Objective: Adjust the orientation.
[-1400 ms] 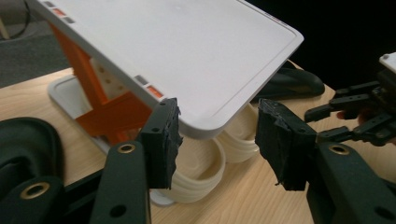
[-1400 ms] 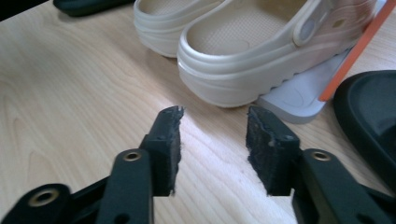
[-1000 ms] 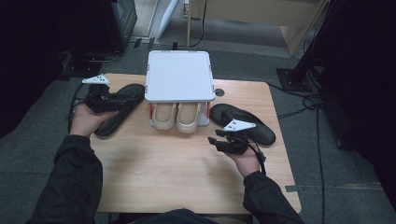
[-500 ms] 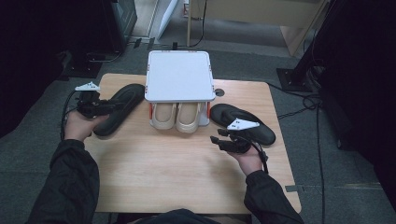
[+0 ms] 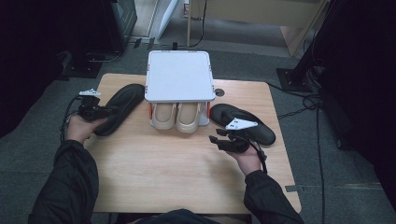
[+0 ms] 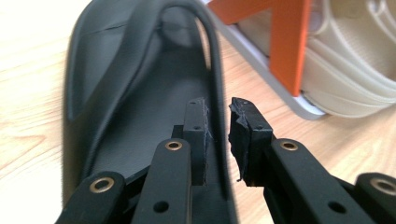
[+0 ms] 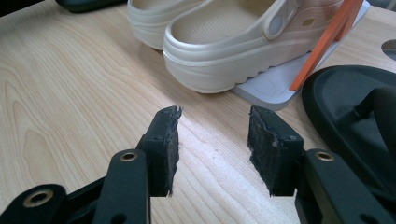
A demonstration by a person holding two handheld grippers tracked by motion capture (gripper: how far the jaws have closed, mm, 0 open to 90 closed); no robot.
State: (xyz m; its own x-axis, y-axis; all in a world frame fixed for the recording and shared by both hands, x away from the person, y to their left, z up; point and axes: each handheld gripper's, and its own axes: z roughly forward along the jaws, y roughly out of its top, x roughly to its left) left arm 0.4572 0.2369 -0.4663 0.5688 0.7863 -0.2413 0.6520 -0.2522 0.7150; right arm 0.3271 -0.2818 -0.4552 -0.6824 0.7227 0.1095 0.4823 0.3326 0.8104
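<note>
A black slipper (image 5: pixel 122 103) lies left of the rack, toe pointing away. My left gripper (image 5: pixel 108 112) is at its near end; in the left gripper view the gripper (image 6: pixel 217 135) has just closed, its pads pinching the slipper's (image 6: pixel 140 93) side rim. A second black slipper (image 5: pixel 250 126) lies right of the rack. My right gripper (image 5: pixel 215 139) hovers just left of it, low over the table. In the right gripper view this gripper (image 7: pixel 212 140) is open; its jaws have narrowed slightly, with nothing between them, and the slipper (image 7: pixel 355 107) sits at the right.
A white rack (image 5: pixel 177 74) with orange legs (image 6: pixel 285 42) stands at the back middle of the wooden table (image 5: pixel 177 182). A pair of beige clogs (image 5: pixel 180 116) sits under it, heels toward me, also close ahead in the right gripper view (image 7: pixel 224 42).
My left gripper has come down onto the near end of the left slipper and its jaws have closed on the rim. The right hand has stayed put.
</note>
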